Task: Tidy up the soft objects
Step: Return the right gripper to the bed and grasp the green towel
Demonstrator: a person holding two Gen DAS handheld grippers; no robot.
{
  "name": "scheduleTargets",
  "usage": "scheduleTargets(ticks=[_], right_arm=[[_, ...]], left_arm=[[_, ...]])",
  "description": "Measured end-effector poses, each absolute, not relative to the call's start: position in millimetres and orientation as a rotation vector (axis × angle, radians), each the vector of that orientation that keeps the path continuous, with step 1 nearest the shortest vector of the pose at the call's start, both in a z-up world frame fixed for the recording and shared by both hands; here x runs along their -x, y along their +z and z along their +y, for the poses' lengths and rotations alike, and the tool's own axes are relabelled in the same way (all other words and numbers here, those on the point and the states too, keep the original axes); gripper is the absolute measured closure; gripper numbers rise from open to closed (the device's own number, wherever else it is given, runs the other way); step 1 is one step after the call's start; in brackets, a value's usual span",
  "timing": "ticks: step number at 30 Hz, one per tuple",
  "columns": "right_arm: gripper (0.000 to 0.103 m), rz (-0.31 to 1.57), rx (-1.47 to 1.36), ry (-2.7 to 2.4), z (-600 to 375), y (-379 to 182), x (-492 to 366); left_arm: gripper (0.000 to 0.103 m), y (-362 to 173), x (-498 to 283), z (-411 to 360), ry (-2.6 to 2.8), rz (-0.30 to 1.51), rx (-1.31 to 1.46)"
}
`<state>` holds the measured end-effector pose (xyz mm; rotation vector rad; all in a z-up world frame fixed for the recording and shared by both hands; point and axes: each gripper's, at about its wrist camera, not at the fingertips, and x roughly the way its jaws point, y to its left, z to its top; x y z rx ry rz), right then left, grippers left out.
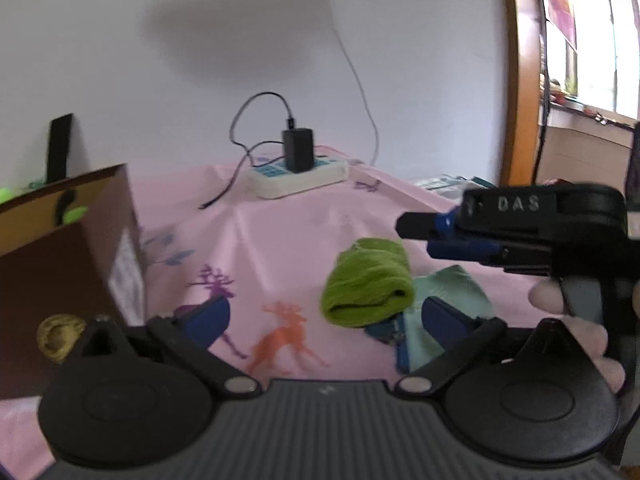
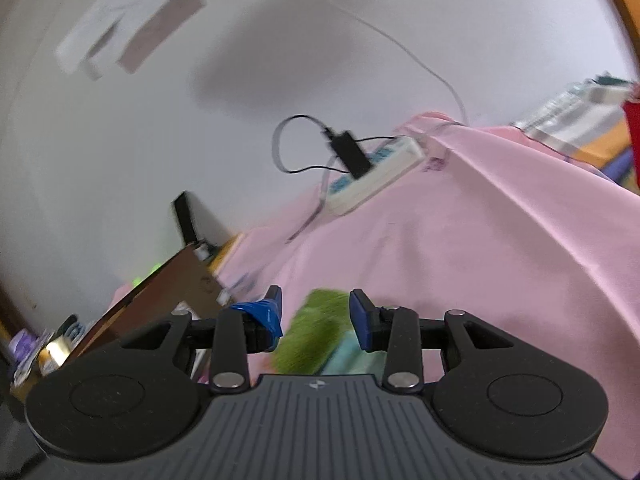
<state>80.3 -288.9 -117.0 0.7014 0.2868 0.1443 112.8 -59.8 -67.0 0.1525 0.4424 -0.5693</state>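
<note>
A rolled green cloth [image 1: 366, 284] lies on the pink deer-print tablecloth [image 1: 280, 232], resting partly on a mint cloth [image 1: 452, 292] with a teal edge. My left gripper [image 1: 326, 320] stands wide open just in front of the green roll, with nothing pressed between its fingers. My right gripper [image 1: 416, 236] comes in from the right above the roll, held by a person's hand [image 1: 560, 300]. In the right wrist view the right gripper [image 2: 316, 316] is open; the blurred green cloth [image 2: 312, 340] and mint cloth [image 2: 344, 354] show beyond its blue fingers, apart from the pads.
A brown cardboard box [image 1: 60, 280] [image 2: 168, 300] stands at the left with bright green items inside. A white power strip [image 1: 296, 178] [image 2: 372, 184] with a black adapter [image 1: 298, 154] and cables lies at the back by the wall. A window and wooden frame are at the right.
</note>
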Motion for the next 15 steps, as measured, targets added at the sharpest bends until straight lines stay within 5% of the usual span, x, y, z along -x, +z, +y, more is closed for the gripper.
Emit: scheduleTargets(ticks=[11,15], right_arm=[[0.079,0.419,-0.743,0.249,-290.9,-122.7,-118.0],[0.079,0.397,-0.812,0.302,-299.1,-129.3,-116.7]], left_arm=[[0.003,-75.5,-152.8,-88.8,-0.578,0.487,-0.153],[0.022,-77.7,-159.2,-81.0,-0.59,0.519,-0.078]])
